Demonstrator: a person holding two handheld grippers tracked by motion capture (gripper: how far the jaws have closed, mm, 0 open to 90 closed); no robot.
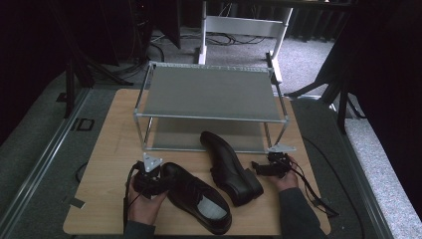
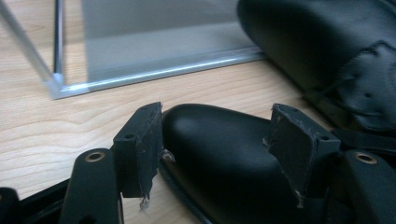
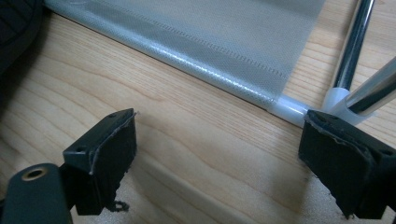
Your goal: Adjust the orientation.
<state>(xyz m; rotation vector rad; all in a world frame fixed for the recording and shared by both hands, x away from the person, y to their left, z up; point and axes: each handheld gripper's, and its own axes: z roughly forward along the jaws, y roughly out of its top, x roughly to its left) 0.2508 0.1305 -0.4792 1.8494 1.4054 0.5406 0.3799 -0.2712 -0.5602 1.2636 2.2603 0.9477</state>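
1. Dark surroundings close in on the scene in the high view: black drapes and stand legs at both sides are hard to make out, and a white desk frame [image 1: 244, 25] at the back is cut off by the top edge.
2. On grey carpet stands a light wooden table [image 1: 109, 149], its near edge partly covered by the person's forearms.
3. At the far half of the table sits a two-tier metal shoe rack with grey fabric shelves [image 1: 209, 92]; the upper shelf hides most of the lower one.
4. A black leather dress shoe [image 1: 196, 196] lies near the front left of the table, toe toward the left gripper [image 1: 158, 180], heel toward the near edge, its pale insole showing.
5. In the left gripper view the shoe's rounded toe [image 2: 219, 154] sits between the jaws. The left pad [image 2: 140, 149] lies against the toe; the right pad looks just clear of the leather, though its lower edge is hidden, so a firm grasp cannot be confirmed and the jaws read as released.
6. A second black leather shoe [image 1: 229, 167] lies just right of the first, toe at the rack's lower shelf, heel toward the person; whether the two shoes touch cannot be told.
7. The right gripper [image 1: 259, 168] rests just beside that second shoe's heel. In the right gripper view its jaws stand wide apart over bare wood, grasping nothing, with the rack's corner post [image 3: 355, 51] just beyond the right jaw.
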